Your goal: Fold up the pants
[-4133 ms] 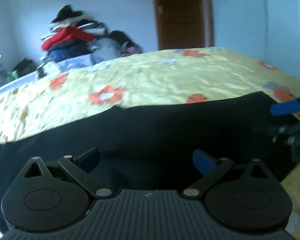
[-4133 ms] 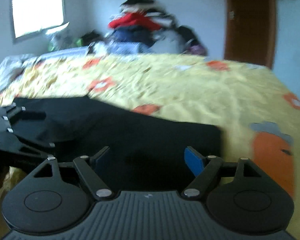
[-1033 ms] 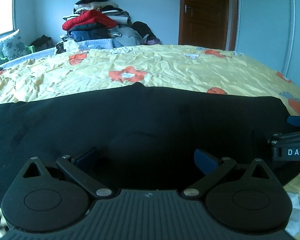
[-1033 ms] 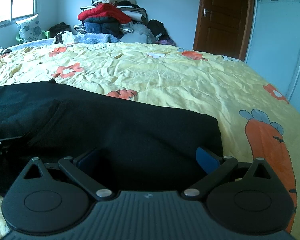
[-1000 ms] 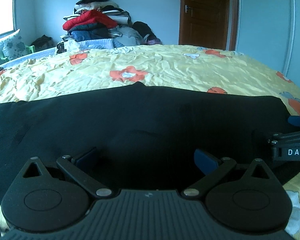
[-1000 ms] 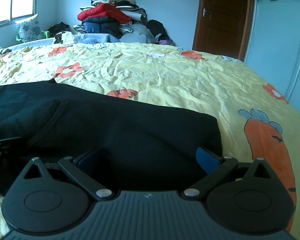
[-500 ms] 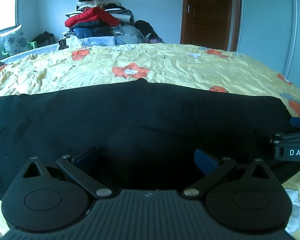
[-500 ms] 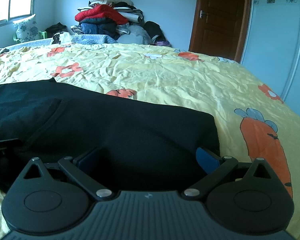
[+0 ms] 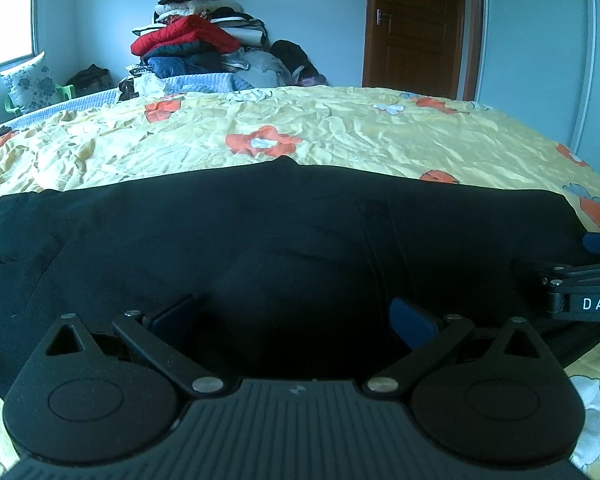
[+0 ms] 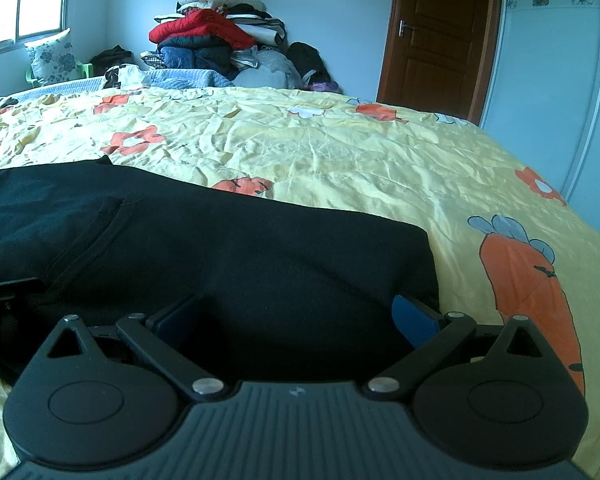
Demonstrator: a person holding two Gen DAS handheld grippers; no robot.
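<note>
Change since earlier frames: the blurred, tilted views of a few seconds ago have given way to steady, level ones; over the last second both cameras barely shift. The cloth lies flatter and squarer than before. Judgement: a fold or spreading pass has ended and both tools are pausing before the next fold.

Pants (image 9: 300, 232): black, spread flat across the near part of the bed (image 9: 340, 136), long axis running left to right. Left edge near the bed's left side; a small peak in the far edge at mid-span; right end a straight edge close to the carrot print (image 10: 528, 280). A pocket seam shows in the right wrist view.

Left hand-held gripper (image 9: 294, 318): jaws wide apart, nothing between the blue pads. It sits low over the near edge of the cloth; whether the pads touch the fabric cannot be told.

Right hand-held gripper (image 10: 296, 318): jaws wide apart too, empty, low over the right end of the garment near its corner; contact likewise unclear. Its body is visible at the right margin of the left wrist view, just beside the fabric's right end.

Task status (judgement): garment laid out, folding not finished; the next move calls for pinching an edge.

Background: clothes pile (image 9: 192, 48), brown door (image 9: 416, 28).
</note>
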